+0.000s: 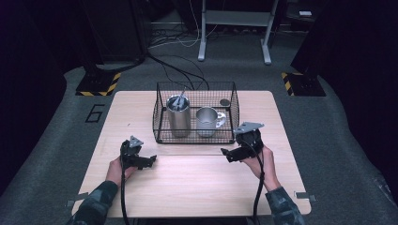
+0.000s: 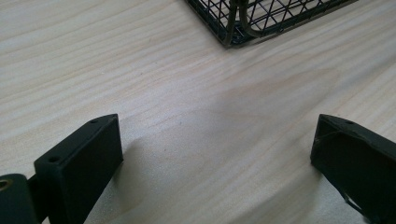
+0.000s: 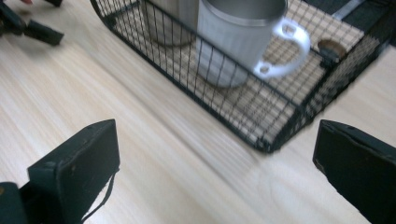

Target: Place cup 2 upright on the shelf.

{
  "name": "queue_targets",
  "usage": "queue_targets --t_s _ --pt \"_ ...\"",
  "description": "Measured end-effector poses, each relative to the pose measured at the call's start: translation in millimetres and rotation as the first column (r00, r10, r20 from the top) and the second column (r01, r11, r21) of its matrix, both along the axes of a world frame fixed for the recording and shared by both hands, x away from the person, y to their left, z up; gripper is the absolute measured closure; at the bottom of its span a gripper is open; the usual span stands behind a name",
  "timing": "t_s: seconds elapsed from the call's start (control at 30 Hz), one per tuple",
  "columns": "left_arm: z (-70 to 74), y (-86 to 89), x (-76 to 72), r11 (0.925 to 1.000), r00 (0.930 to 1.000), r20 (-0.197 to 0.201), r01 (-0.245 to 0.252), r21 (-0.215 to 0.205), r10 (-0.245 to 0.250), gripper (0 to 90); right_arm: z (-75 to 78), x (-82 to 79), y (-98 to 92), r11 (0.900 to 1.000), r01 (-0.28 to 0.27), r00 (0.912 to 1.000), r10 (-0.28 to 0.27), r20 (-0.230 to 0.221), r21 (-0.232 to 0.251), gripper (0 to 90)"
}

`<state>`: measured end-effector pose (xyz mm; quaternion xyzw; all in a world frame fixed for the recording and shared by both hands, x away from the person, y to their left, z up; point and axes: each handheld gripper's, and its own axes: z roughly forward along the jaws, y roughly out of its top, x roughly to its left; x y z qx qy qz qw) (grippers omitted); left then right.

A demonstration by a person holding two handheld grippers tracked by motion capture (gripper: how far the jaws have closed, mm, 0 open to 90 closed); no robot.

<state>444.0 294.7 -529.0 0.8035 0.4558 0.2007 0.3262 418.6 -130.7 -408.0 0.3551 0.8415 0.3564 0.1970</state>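
A black wire basket (image 1: 196, 112) sat at the far middle of the wooden table (image 1: 187, 183), holding a tall steel canister (image 1: 179, 116) on its left and a steel mug (image 1: 207, 122) with a handle on its right. The right gripper (image 1: 228, 154) hovered just in front of the basket's right front corner, jaws wide apart and empty; in the right gripper view the mug (image 3: 243, 37) lay ahead, between and beyond the jaws, behind the mesh. The left gripper (image 1: 149, 161) was near the basket's left front corner (image 2: 233, 35), jaws spread, nothing between them but bare table.
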Motion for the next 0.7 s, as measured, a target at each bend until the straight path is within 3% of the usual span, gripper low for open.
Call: queue_targets --t_s 0.07,0.1,0.17,0.33,0.47,0.5,0.7 --pt "0.0 0.0 0.0 1.0 1.0 0.0 0.0 0.0 0.0 2.1 -9.8 -6.9 -7.7 1.0 0.028 0.9996 -0.028 -0.01 0.001 0.1" --pt "0.0 0.0 0.0 1.0 1.0 0.0 0.0 0.0 0.0 2.1 -15.4 -9.5 -13.7 1.0 0.012 0.9999 -0.012 -0.001 -0.012 0.3" --pt "-0.3 -0.4 0.0 1.0 1.0 0.002 -0.004 -0.006 0.004 2.1 -28.1 -16.6 -21.7 0.999 0.052 0.9987 -0.052 0.0 -0.007 0.5" --pt "-0.4 -0.5 0.2 1.0 1.0 0.003 -0.005 -0.004 0.005 1.9 -59.8 -27.7 -47.8 0.995 0.1 0.9944 -0.1 -0.033 -0.001 0.0" --pt "-1.1 -0.7 0.4 0.9999 0.9999 0.011 -0.009 -0.009 0.009 1.9 -80.5 -34.6 -66.0 0.989 0.149 0.9865 -0.147 -0.072 0.014 0.0" --pt "-0.1 -0.2 0.2 1.0 1.0 -0.005 -0.002 -0.005 0.002 1.9 -84.1 -37.1 -68.9 0.985 0.17 0.982 -0.167 -0.088 0.023 0.0" --pt "-0.3 -0.1 0.8 1.0 1.0 0.001 -0.003 -0.004 0.003 1.5 -101.1 -46.6 -89.3 0.975 0.222 0.9704 -0.219 -0.101 0.022 0.0"
